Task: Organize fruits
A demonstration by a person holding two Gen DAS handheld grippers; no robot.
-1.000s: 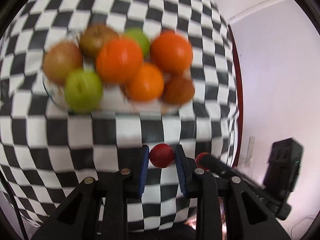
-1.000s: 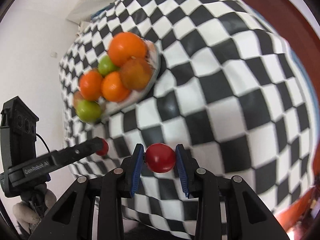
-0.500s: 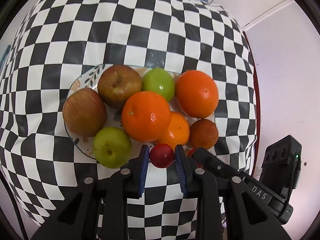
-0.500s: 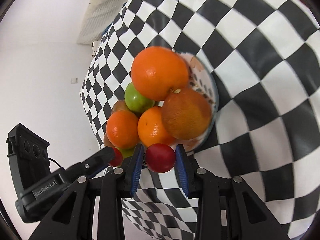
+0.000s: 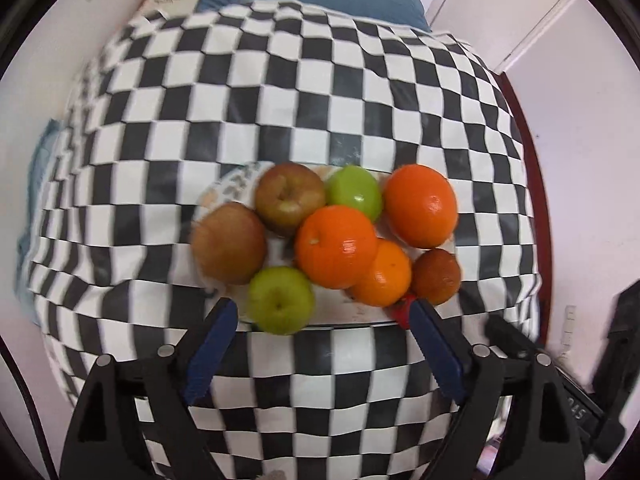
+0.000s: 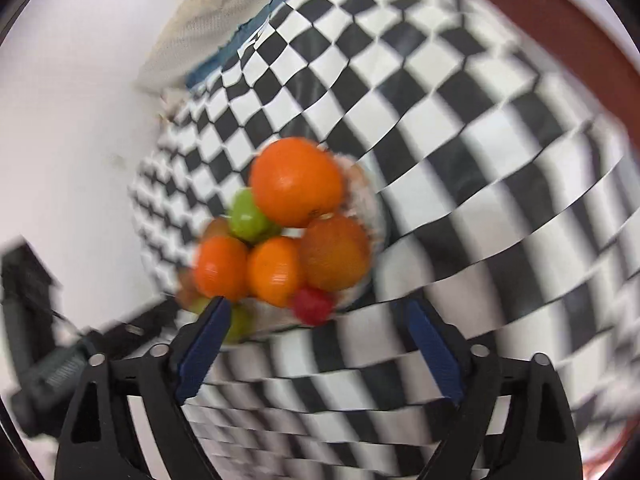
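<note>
Red fruit (image 6: 312,306) sits at the plate's (image 6: 374,216) lower rim, low centre of the blurry right view, both the left tool (image 5: 322,318) and right tool (image 6: 316,320) gaping wide and empty, so it could probably roll off.

Each gripper, left (image 5: 322,318) and right (image 6: 316,320), has a matte black angular frame with triangular cut-outs, silver round screws (one at each joint), and two slim fingers faced with blue ribbed pads (image 5: 210,350).
</note>
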